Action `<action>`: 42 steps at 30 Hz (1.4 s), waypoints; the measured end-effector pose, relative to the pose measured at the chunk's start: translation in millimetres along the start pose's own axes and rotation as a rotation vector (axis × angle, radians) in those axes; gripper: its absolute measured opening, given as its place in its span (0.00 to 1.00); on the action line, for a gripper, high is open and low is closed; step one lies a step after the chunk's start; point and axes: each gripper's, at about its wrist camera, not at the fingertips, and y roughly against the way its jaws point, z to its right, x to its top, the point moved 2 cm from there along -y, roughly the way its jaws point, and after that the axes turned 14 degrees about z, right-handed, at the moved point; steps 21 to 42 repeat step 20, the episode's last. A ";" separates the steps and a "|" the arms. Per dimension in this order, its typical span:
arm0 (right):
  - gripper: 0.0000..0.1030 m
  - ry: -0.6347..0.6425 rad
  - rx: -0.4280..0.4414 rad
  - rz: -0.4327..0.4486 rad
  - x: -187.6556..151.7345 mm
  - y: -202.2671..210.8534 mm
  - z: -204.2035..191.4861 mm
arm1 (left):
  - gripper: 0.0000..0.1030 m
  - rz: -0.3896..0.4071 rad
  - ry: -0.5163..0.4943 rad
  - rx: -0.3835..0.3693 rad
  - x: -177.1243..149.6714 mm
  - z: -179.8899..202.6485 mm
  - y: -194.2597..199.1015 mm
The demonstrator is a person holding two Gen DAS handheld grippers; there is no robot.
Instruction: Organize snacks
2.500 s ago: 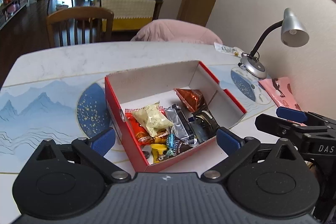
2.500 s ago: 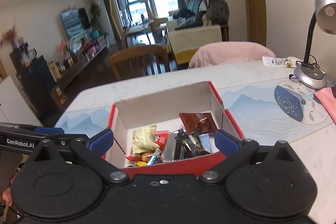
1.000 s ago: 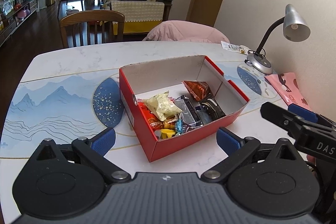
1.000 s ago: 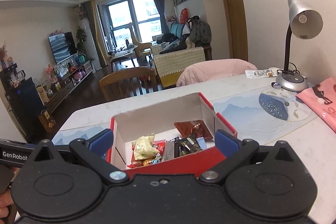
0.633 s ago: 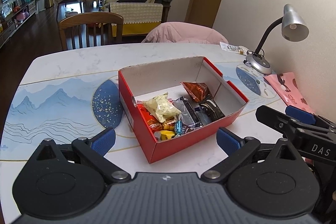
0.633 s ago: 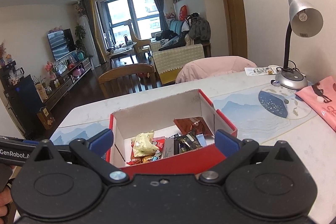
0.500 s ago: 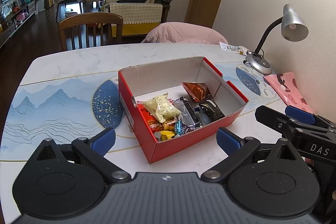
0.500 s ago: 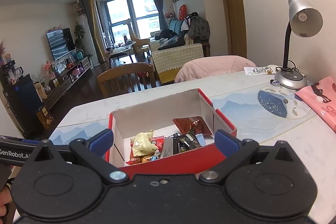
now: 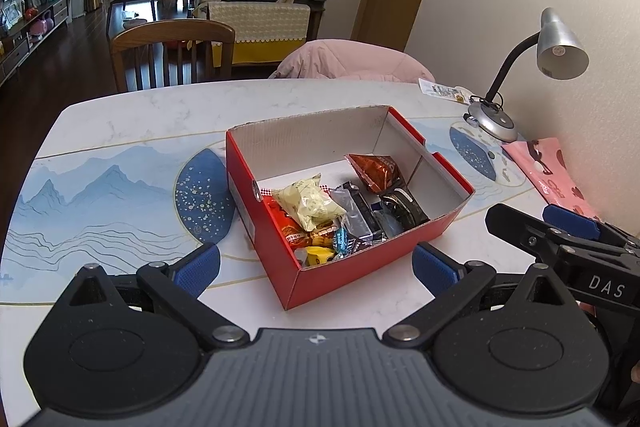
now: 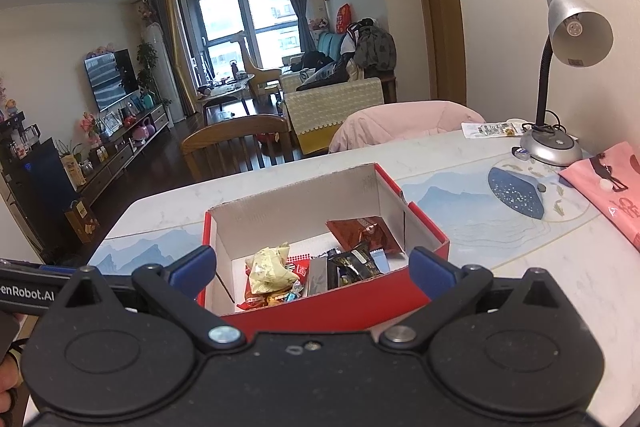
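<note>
my left gripper [image 9: 316, 267] jaws wide, empty | my right gripper [image 10: 311, 267] jaws wide, empty | snacks [image 9: 340, 211] in red box [image 9: 360, 279] on bench [image 9: 120, 115]

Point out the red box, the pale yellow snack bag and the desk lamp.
red box [image 9: 340, 279], left wrist view, near front wall.
pale yellow snack bag [image 9: 310, 203], left wrist view, bag's middle.
desk lamp [image 10: 580, 31], right wrist view, silver shade.

open box top [image 9: 320, 147], lamp [image 9: 560, 47] far right
</note>
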 end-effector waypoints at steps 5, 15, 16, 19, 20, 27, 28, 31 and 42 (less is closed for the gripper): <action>1.00 0.000 -0.003 -0.004 -1.4 0.2 0.0 | 1.00 -0.002 0.002 -0.001 -0.6 -0.8 -0.7; 1.00 -0.004 -0.015 -0.023 -3.1 -1.9 -0.2 | 1.00 -0.020 0.013 -0.014 -3.8 -3.5 -3.7; 1.00 -0.004 -0.014 -0.025 -3.3 -2.1 -1.1 | 1.00 -0.023 0.016 -0.015 -4.2 -4.4 -3.6; 1.00 -0.005 -0.010 -0.031 -4.7 -2.3 -4.3 | 1.00 -0.027 0.028 -0.003 -5.3 -9.7 -2.2; 1.00 -0.004 -0.007 -0.033 -5.2 -3.1 -5.7 | 1.00 -0.029 0.035 -0.001 -5.9 -12.2 -1.5; 1.00 -0.004 -0.007 -0.033 -5.2 -3.1 -5.7 | 1.00 -0.029 0.035 -0.001 -5.9 -12.2 -1.5; 1.00 -0.004 -0.007 -0.033 -5.2 -3.1 -5.7 | 1.00 -0.029 0.035 -0.001 -5.9 -12.2 -1.5; 1.00 -0.004 -0.007 -0.033 -5.2 -3.1 -5.7 | 1.00 -0.029 0.035 -0.001 -5.9 -12.2 -1.5; 1.00 -0.004 -0.007 -0.033 -5.2 -3.1 -5.7 | 1.00 -0.029 0.035 -0.001 -5.9 -12.2 -1.5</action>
